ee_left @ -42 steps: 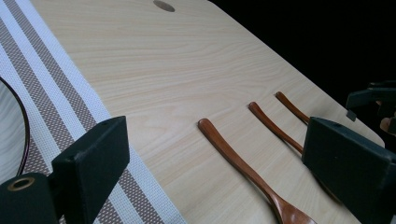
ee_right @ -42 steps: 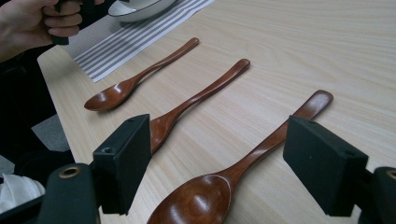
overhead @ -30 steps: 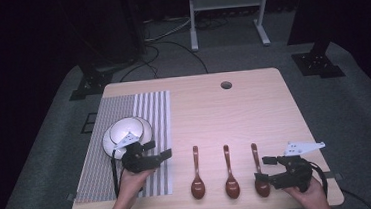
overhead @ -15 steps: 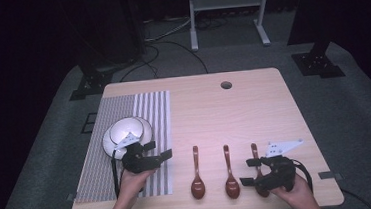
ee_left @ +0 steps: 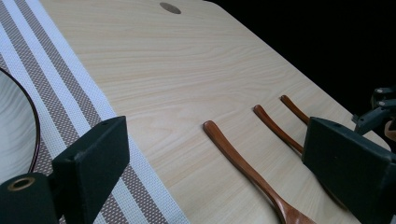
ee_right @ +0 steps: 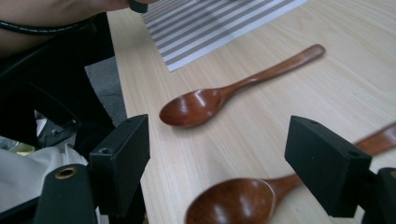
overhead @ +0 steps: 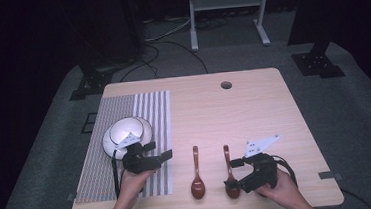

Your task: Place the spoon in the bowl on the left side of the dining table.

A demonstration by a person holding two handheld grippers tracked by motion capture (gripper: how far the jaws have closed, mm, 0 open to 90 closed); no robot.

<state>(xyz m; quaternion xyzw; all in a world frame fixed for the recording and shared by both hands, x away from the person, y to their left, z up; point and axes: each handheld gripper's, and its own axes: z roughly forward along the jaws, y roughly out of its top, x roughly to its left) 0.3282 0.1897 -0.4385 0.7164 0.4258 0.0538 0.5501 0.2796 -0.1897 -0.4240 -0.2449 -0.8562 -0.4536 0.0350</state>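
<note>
Three brown wooden spoons lie on the worktop (overhead: 253,104), side by side near its front edge, handles pointing away from the person. In the high view the left spoon (overhead: 197,176) and the middle spoon (overhead: 229,174) lie in the open; the third spoon (ee_left: 293,106) lies under the right hand-held gripper (overhead: 235,173) there, and the left gripper view shows its handle beside the other two.

The right hand-held gripper is low over the spoon bowls. Its jaws stand wide apart, holding nothing, and the bowl of the middle spoon (ee_right: 231,204) lies on the wood between them, with the left spoon (ee_right: 224,95) just beyond.

The left hand-held gripper (overhead: 163,155) rests over the right edge of one striped mat (overhead: 124,114) at the left of the worktop. Its jaws also stand wide and hold nothing. One white bowl (overhead: 125,132) sits on the mat, just behind this hand-held gripper.

One round hole (overhead: 226,85) shows in the worktop near its far edge.
</note>
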